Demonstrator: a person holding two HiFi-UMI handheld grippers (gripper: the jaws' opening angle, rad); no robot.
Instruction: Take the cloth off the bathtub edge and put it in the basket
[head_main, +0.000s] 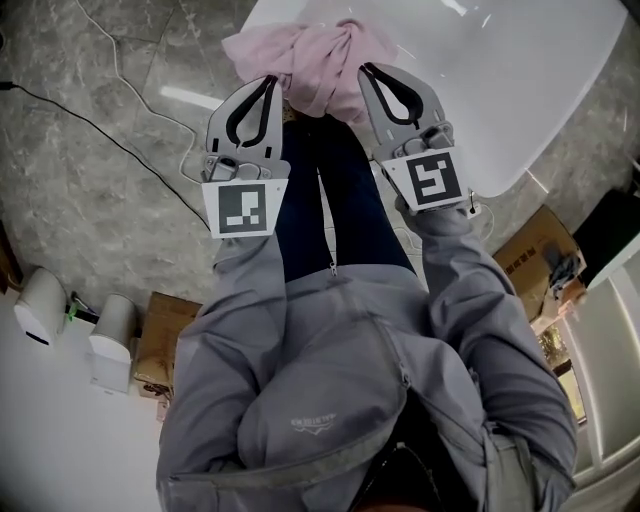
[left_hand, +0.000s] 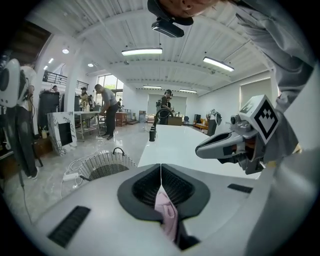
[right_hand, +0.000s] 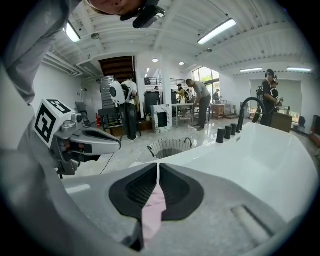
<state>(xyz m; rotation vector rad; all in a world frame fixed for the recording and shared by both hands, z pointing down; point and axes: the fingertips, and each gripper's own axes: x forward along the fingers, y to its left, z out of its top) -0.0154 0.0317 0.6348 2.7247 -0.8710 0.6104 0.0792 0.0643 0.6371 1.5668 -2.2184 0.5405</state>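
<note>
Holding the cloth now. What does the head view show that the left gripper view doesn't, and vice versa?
Head view only: the whole bunched pink cloth between the left gripper and right gripper, plus the person's legs. Left gripper view only: the wire basket on the floor beside the bathtub, and cloth pinched in the left gripper's shut jaws. Both: cloth, right gripper, white bathtub.

The mouth of the basket (left_hand: 92, 162) lies open, just beside the bathtub (left_hand: 180, 147).
</note>
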